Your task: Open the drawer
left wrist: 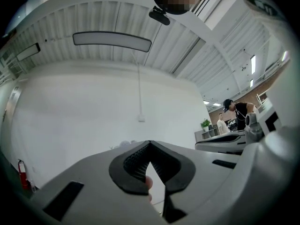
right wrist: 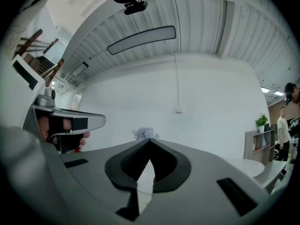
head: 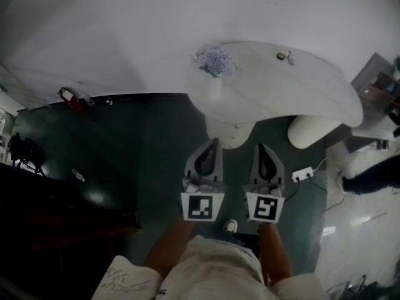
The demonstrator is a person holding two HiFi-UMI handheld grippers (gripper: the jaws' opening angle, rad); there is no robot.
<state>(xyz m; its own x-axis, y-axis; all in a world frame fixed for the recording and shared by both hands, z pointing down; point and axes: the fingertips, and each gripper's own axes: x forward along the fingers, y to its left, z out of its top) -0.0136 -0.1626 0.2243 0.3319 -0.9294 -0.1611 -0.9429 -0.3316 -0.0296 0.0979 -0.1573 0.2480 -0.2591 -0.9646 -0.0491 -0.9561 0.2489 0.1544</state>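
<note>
I see no drawer in any of these views. In the head view both grippers are held side by side in front of the person's body, pointing at a white curved table (head: 306, 89). The left gripper (head: 212, 142) has its dark jaws meeting at the tips with nothing between them, as the left gripper view (left wrist: 149, 143) confirms. The right gripper (head: 262, 147) is likewise shut and empty (right wrist: 150, 140). Both tips hang just short of the table's white pedestal (head: 232, 135).
A bluish-white bunch (head: 214, 61) (right wrist: 143, 133) and a small object (head: 284, 56) lie on the table. A white rounded stool (head: 309, 130) and a power strip (head: 302, 174) are at right. A red fire extinguisher (head: 70, 99) and dark furniture (head: 37, 186) are at left. People (left wrist: 239, 111) stand far off.
</note>
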